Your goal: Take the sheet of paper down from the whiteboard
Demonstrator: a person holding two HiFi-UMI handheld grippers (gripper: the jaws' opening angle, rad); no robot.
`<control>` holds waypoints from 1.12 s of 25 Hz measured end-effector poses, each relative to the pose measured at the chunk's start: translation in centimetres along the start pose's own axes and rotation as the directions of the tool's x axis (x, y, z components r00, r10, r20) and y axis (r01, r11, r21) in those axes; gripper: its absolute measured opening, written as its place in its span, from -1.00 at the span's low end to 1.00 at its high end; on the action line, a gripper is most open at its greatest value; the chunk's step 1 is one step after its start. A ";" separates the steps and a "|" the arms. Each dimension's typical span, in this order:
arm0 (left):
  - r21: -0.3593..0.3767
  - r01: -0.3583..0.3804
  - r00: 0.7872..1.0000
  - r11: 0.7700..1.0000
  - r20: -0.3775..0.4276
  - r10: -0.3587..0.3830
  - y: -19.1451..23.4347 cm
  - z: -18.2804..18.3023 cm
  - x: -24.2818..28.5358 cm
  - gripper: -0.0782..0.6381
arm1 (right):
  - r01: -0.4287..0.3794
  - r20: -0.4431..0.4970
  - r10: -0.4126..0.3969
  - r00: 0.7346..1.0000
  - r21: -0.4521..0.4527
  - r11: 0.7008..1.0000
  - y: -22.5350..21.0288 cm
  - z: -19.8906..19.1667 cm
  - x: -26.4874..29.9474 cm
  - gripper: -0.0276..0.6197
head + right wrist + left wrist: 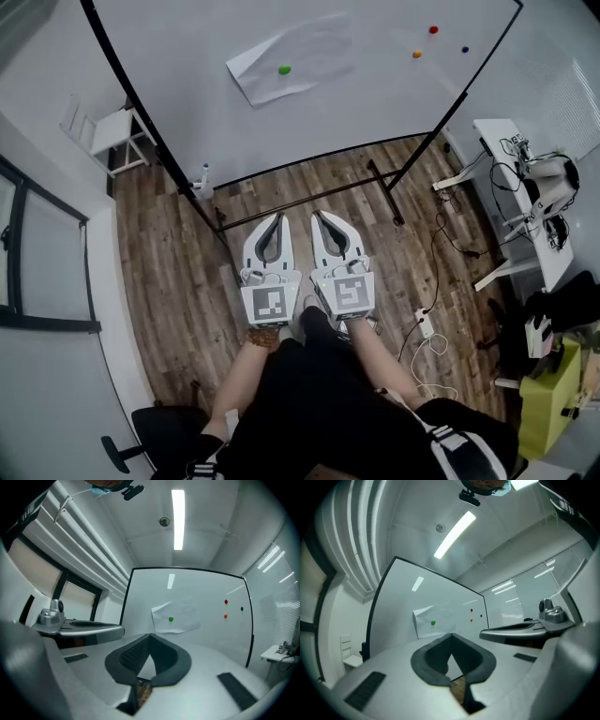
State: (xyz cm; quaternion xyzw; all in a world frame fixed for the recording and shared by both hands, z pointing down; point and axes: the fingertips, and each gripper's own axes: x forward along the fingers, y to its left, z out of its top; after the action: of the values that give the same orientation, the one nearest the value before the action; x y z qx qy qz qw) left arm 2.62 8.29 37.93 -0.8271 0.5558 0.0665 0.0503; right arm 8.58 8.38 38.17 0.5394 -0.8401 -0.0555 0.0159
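The sheet of paper (295, 64) is up on the whiteboard (375, 103), and a green magnet (284, 69) pins it there near its left side. The paper is wider than it is tall. Its long side runs across the board, a bit tilted, and in the head view the right end sits higher than the left. A red magnet (433, 29), an orange magnet (417, 54) and a blue magnet (465, 50) sit on the board off to the right, well apart from the paper. The person holds the left gripper (275, 218) and the right gripper (322, 218) side by side over the wood floor (187, 272), and both point at the board. Both grippers have their jaws pressed together with nothing between them. The paper is in front of the grippers and higher up, and it is well apart from them, so nothing touches it yet. From the left gripper view the paper sits a little to the left of the jaw tips, and from the right gripper view it sits a little to the right. So the paper is almost in the middle between the two. The green magnet looks a bit closer to the left gripper, so that one may get to it first. I think the grippers need to go forward and up, and one has to open before it can take hold.
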 end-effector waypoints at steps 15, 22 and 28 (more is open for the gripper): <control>0.018 -0.006 0.999 1.000 -0.035 0.006 -0.9 -0.9 6.6 -0.75 | -0.020 0.043 0.022 0.999 -0.047 0.999 -5.4 0.0 3.8 -0.92; 0.019 -0.029 0.999 0.999 -0.041 0.029 -0.7 -2.0 10.0 -0.75 | -0.053 0.064 0.056 0.996 -0.047 0.998 -8.0 -0.2 6.7 -0.92; 0.050 -0.074 0.996 0.996 -0.049 0.077 0.0 -2.5 12.9 -0.75 | -0.102 0.093 0.107 0.990 -0.051 0.993 -9.6 -0.4 9.4 -0.92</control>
State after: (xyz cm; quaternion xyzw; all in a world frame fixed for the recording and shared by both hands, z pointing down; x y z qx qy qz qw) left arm 7.57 -3.91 38.29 -0.8055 0.5892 0.0342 0.0535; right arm 13.40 -4.14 37.17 0.4909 -0.8654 -0.0997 -0.0087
